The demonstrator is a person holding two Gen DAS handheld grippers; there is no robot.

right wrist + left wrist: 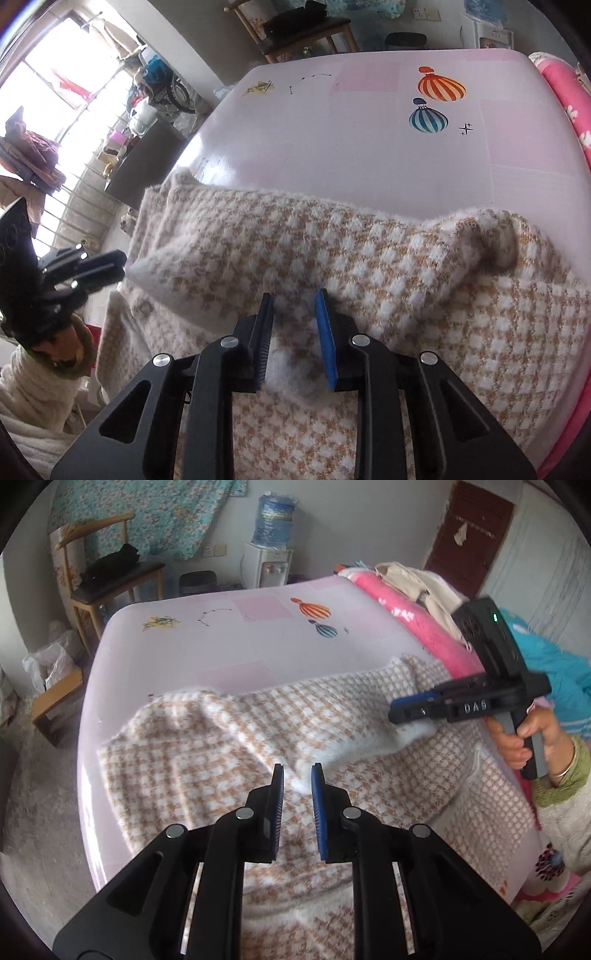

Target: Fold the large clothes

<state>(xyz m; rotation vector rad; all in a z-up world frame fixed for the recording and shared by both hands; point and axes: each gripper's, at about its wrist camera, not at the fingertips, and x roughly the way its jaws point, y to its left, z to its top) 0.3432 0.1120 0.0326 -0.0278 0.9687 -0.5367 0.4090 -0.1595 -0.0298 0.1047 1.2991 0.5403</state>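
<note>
A large fuzzy garment [207,753] in a tan and white check lies spread on the pink table [236,635], with a raised fold across its middle. My left gripper [297,771] is open just above the fold, nothing between its fingers. The right gripper [402,709] shows at the right over the garment's edge. In the right wrist view, my right gripper [293,301] is open just above the garment [369,251], empty. A folded sleeve runs left towards the left gripper [118,267], which hovers at the sleeve's tip.
The pink table [332,155] has balloon stickers [439,86]. Pink and teal bedding [410,624] lies along its right side. A wooden chair [107,576] and a water dispenser [269,561] stand beyond the far edge. A barred window [66,110] is at the left.
</note>
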